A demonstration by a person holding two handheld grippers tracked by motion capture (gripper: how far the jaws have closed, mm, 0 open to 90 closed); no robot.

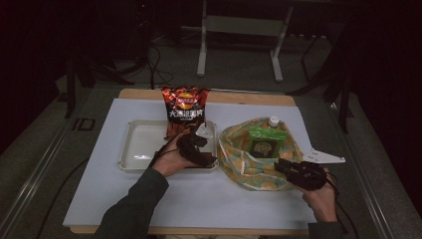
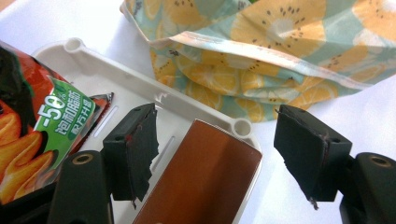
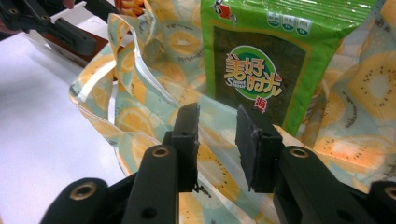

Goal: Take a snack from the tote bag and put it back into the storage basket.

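Observation:
My left gripper [image 1: 201, 149] hovers over the right end of a white tray [image 1: 137, 144]. Its jaws stand wide open [image 2: 215, 126] on either side of a brown box [image 2: 205, 177] lying in the tray, without touching it. A red and black chips bag [image 1: 185, 109] leans at the tray's far side. To the right sits a fruit-print cloth bag [image 1: 239, 159] holding a green snack packet [image 1: 266, 142] and a white-capped bottle [image 1: 273, 121]. My right gripper [image 1: 283, 167] is at the bag's near right rim. Its jaws [image 3: 218, 116] are a little apart over the cloth, with the green packet [image 3: 266, 60] just beyond.
A white mat [image 1: 149, 199] covers the wooden table, with bare room in front of the tray and the bag. The tray's left half holds nothing. Metal table legs [image 1: 201, 50] and cables stand on the dark floor behind.

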